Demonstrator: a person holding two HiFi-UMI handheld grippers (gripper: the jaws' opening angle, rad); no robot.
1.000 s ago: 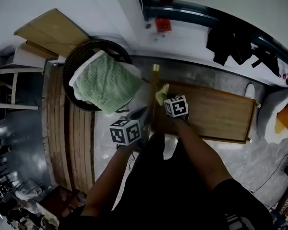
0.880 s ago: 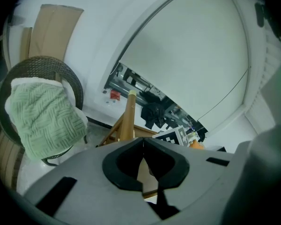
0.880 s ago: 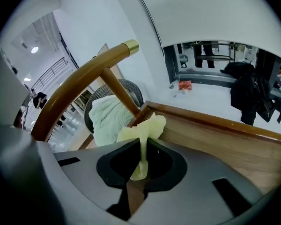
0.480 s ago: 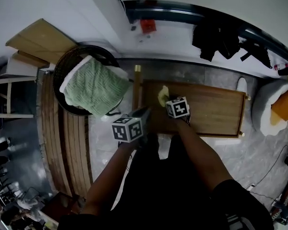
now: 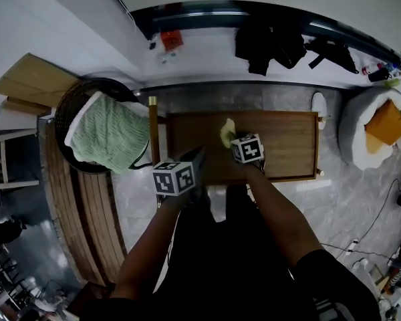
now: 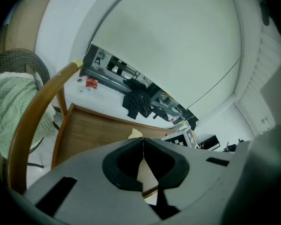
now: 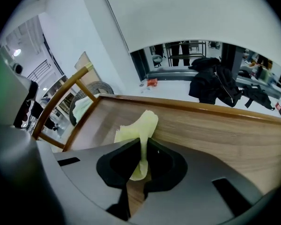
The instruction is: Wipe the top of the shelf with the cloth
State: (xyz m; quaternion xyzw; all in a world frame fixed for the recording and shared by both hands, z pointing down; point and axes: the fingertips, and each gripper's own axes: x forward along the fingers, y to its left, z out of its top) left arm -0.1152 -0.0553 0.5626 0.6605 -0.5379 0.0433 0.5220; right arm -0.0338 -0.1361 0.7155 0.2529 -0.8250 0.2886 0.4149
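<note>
The wooden shelf top [image 5: 281, 139] lies across the middle of the head view, and it fills the lower half of the right gripper view as the same shelf top [image 7: 225, 130]. My right gripper [image 5: 228, 139] is shut on a pale yellow cloth [image 5: 226, 132], which hangs over the shelf's left-middle part. In the right gripper view the cloth [image 7: 138, 128] is pinched between the jaws of the right gripper [image 7: 141, 151], its free end on the wood. My left gripper [image 5: 192, 162] hovers at the shelf's near edge, shut and holding nothing. In the left gripper view the left gripper [image 6: 143, 151] has its jaws meeting.
A dark wicker basket [image 5: 70, 102] holding a green knitted blanket [image 5: 107, 134] stands left of the shelf. A wooden post [image 5: 154, 129] rises at the shelf's left end. Black clothes [image 5: 271, 42] lie on the floor behind. A round white cushion [image 5: 361, 129] with an orange item sits at right.
The view has swung left, so the shelf now sits centred. The right gripper with the cloth has moved from the shelf's left end towards its middle. The left gripper stays near the front edge.
</note>
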